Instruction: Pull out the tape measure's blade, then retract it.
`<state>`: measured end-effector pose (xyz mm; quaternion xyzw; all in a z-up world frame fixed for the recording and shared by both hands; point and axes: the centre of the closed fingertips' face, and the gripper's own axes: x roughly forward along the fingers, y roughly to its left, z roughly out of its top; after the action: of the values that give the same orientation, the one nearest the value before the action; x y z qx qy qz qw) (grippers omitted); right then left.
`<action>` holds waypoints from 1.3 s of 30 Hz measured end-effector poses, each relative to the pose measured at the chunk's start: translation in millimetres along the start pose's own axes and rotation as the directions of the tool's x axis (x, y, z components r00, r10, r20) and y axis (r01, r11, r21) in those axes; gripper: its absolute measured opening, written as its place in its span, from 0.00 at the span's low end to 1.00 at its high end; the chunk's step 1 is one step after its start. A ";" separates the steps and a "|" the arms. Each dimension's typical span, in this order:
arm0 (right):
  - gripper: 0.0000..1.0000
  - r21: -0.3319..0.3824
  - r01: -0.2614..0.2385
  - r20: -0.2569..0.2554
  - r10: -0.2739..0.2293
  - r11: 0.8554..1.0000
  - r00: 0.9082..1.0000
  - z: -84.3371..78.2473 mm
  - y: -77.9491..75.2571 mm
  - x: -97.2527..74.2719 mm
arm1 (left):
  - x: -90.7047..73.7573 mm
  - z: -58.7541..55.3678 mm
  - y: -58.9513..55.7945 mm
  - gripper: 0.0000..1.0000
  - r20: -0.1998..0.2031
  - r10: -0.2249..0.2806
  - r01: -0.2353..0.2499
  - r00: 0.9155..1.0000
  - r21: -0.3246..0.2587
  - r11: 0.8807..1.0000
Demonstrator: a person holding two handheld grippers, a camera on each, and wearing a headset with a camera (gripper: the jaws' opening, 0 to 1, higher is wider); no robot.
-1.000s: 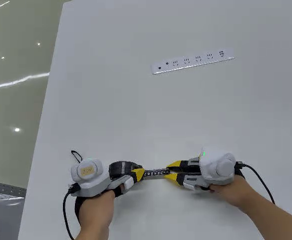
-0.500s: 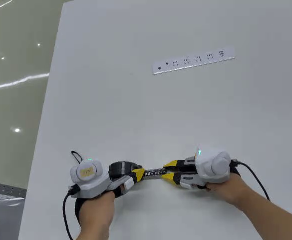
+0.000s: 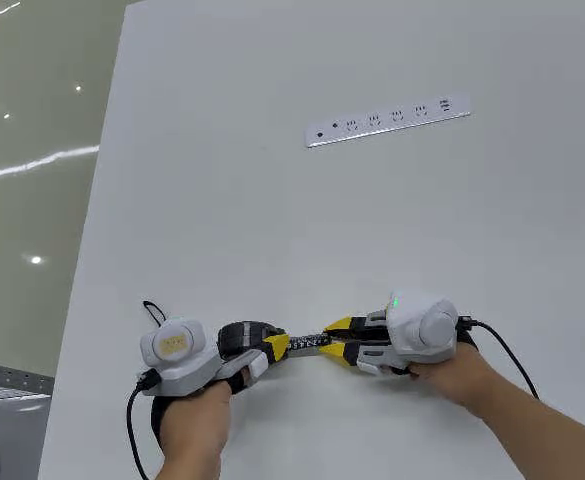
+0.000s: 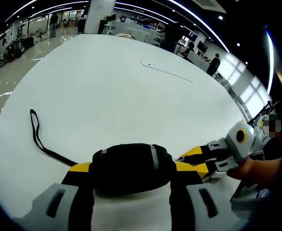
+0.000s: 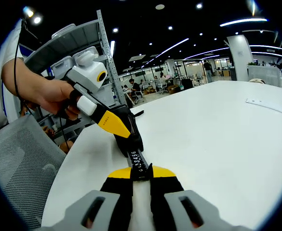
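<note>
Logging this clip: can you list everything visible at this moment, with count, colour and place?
table: one, white, under everything.
power strip: one, white, flat at the far side of the table.
tape measure: one, black case, near edge of the table, between the left jaws.
blade: one, dark with pale numerals, a short length out of the case, running across to the right jaws.
strap: one, black loop, lying on the table beside the case.
chair: one, grey mesh, beside the table.
left hand-held gripper: one, grey with yellow tips, closed on the tape measure.
right hand-held gripper: one, same colours, closed on the blade.
hands: two, left hand and right hand, each holding a gripper.
</note>
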<state>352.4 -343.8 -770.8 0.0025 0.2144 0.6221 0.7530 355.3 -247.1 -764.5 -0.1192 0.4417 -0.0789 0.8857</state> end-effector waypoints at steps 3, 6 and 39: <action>0.11 -0.008 -0.011 -0.012 0.011 1.000 1.000 -1.4 1.9 1.0 | -0.2 0.0 -0.3 0.60 -0.004 0.001 -0.001 1.000 0.008 1.000; 0.11 -0.007 -0.012 -0.010 0.012 1.000 1.000 -1.1 2.6 1.0 | -0.3 0.1 -0.2 0.60 -0.002 0.002 -0.002 1.000 0.011 1.000; 0.11 -0.069 -0.007 -0.018 0.006 0.998 1.000 -2.1 2.2 2.7 | -0.7 0.5 0.2 0.60 0.002 0.008 -0.008 1.000 0.011 1.000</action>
<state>350.1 -341.3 -773.1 -0.0282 0.1995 0.6315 0.7487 355.3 -246.7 -763.7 -0.1126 0.4411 -0.0777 0.8870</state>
